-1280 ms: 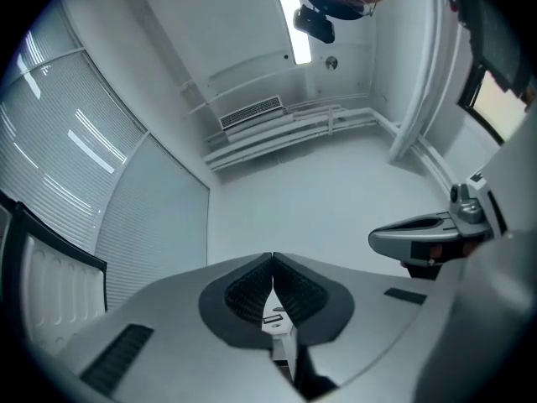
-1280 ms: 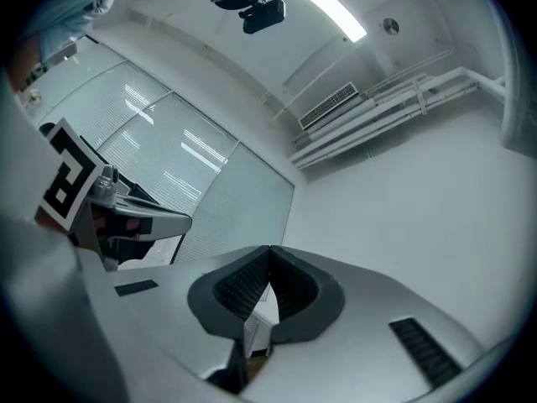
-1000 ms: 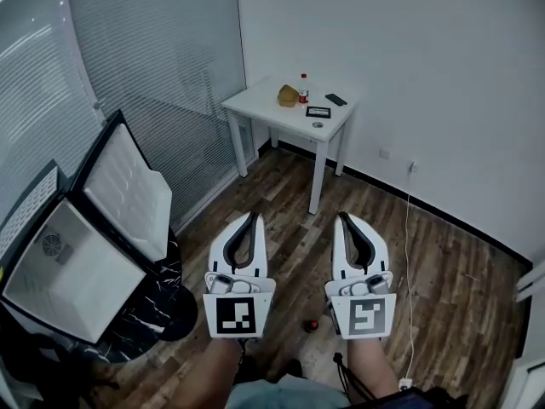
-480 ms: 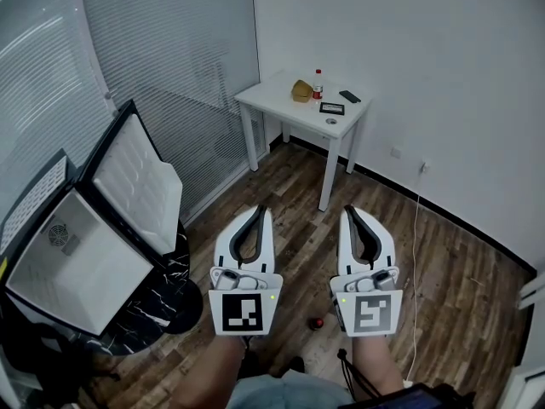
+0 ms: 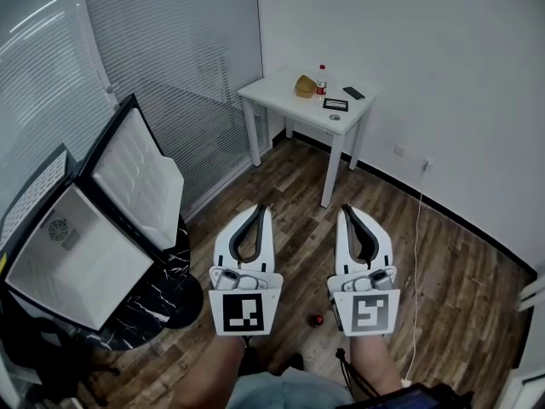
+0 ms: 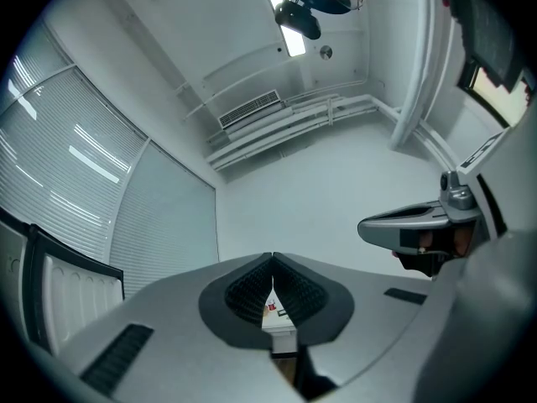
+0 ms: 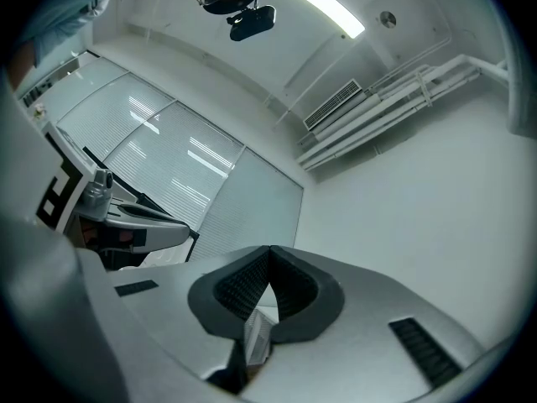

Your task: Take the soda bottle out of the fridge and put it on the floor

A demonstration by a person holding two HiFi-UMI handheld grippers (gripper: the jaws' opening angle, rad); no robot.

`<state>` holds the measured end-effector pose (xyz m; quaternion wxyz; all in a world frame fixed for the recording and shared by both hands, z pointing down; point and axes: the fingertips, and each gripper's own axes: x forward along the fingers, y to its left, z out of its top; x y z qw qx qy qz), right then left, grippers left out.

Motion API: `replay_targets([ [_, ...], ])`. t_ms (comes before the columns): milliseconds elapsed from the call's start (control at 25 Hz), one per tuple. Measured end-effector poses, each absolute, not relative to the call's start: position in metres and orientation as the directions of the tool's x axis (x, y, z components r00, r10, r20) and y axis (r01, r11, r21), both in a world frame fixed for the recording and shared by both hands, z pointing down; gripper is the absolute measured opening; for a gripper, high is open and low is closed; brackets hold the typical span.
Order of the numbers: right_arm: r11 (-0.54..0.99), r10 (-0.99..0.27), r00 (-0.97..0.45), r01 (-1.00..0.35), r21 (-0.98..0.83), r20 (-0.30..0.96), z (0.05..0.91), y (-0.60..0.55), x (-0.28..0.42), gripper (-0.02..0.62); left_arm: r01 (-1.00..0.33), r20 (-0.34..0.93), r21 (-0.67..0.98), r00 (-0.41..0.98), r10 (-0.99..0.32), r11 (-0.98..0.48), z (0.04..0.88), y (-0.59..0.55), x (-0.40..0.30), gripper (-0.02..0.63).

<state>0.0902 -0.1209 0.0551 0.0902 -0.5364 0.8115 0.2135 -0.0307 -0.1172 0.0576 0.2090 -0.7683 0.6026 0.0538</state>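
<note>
Standing upright, red-labelled soda bottle, white table

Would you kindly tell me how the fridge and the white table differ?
The fridge is black-cased with its door swung open; the table is white all over. The fridge sits on a dark marbled stand; the table stands on its own legs. The table bears a bottle; none shows in the fridge. Both stand beside the blinds.

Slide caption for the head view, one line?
Shut, empty left gripper and right gripper side by side above wood floor; fridge open at left, bottle on far table.
</note>
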Motion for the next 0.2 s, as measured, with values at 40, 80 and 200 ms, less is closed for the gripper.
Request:
replay_targets([
  [40,0.334,-0.832,-0.409,-0.909,0.250,-0.374,0.0559,-0.1208,0.0899,0.011,-0.949,-0.336,-0.254,0.266,-0.904,-0.185,0.0578,-0.1171,-0.0312,0.017],
  [80,0.335,-0.832,-0.409,-0.909,0.250,-0.374,0.0568,-0.1209,0.0899,0.011,-0.951,-0.337,-0.248,0.263,-0.904,-0.184,0.0584,-0.1171,-0.0314,0.017],
  [200,0.333,-0.832,-0.409,-0.909,0.252,-0.375,0.0587,-0.1216,0.0909,0.011,-0.957,-0.335,-0.222,0.253,-0.908,-0.184,0.0611,-0.1178,-0.0314,0.017],
])
